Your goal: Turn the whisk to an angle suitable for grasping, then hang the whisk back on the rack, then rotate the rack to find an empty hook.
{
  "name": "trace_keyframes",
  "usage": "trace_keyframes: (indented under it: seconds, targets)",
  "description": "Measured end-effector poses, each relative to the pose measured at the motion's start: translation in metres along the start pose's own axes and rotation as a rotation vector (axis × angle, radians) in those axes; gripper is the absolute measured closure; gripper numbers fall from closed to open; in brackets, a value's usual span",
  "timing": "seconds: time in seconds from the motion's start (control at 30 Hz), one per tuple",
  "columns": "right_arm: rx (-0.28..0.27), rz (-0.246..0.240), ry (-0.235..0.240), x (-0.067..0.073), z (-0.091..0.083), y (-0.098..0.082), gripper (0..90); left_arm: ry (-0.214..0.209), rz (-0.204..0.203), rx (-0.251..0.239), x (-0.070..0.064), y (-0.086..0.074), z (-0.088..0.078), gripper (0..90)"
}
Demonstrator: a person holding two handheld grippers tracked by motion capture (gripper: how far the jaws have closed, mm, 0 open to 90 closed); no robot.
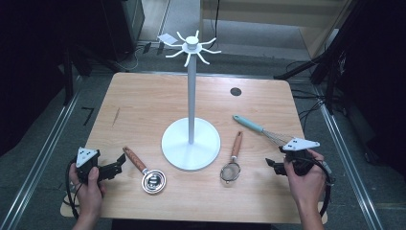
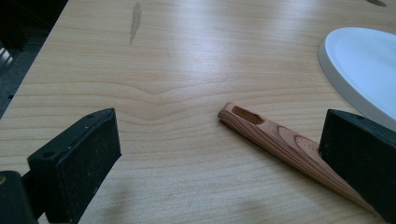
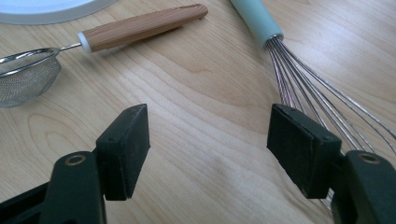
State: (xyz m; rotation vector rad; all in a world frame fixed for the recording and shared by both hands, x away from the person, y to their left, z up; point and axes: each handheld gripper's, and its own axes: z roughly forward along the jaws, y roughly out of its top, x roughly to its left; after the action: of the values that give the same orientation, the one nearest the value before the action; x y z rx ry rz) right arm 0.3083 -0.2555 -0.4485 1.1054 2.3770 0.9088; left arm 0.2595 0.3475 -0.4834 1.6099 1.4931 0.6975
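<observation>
The desk (image 1: 143, 96) carries a tall white stand (image 1: 191, 96) with hooks at its top and a round base, plainly the place where the utensils would hang. To its right lie a whisk (image 1: 261, 129) with a pale blue-green handle and a small sieve (image 1: 232, 165) with a wooden handle; to its left lies a steel measuring cup (image 1: 146, 172), also wooden-handled.

The whisk looks light, its wires springy and slippery, so the stiff handle is the better place to take hold. The sieve's mesh would dent; its handle is the firm part. The cup's wooden handle, with a hanging slot at its tip, gives a dry, sure hold.

The left gripper (image 1: 117, 165) stands apart beside the cup's handle tip, nothing clamped. The right gripper (image 1: 272, 164) is spread wide over bare wood, just beside the whisk's wires
</observation>
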Motion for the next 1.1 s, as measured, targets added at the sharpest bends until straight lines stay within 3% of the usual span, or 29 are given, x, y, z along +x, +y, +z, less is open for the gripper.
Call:
trace_keyframes:
  seconds: [0.03, 0.17, 0.3, 0.53, 0.7, 0.83, 1.1]
  targets:
    - [0.028, 0.003, 0.026, 0.000, 0.000, 0.005, 29.2, 0.000, -0.001, -0.001, 0.000, 0.000, 0.000, 0.0]
    - [0.040, -0.017, 0.037, 0.001, 0.000, 0.011, 27.9, -0.001, 0.001, 0.001, 0.000, 0.000, 0.000, 0.0]
    - [0.066, -0.046, 0.057, -0.001, 0.002, 0.020, 33.7, -0.001, 0.001, 0.002, 0.000, 0.000, 0.000, 0.0]
    - [0.094, -0.082, 0.053, -0.007, 0.008, 0.028, 39.2, -0.001, -0.003, 0.001, 0.000, 0.000, 0.001, 0.0]
    - [0.119, -0.082, 0.089, -0.013, 0.012, 0.035, 46.5, -0.001, -0.002, 0.000, 0.000, 0.000, 0.001, 0.0]
    - [0.144, -0.087, 0.080, -0.016, 0.016, 0.040, 48.0, -0.002, -0.002, 0.001, 0.000, 0.000, 0.001, 0.0]
    - [0.195, -0.147, 0.090, -0.018, 0.024, 0.046, 49.1, 0.000, 0.000, 0.002, 0.000, 0.000, 0.001, 0.0]
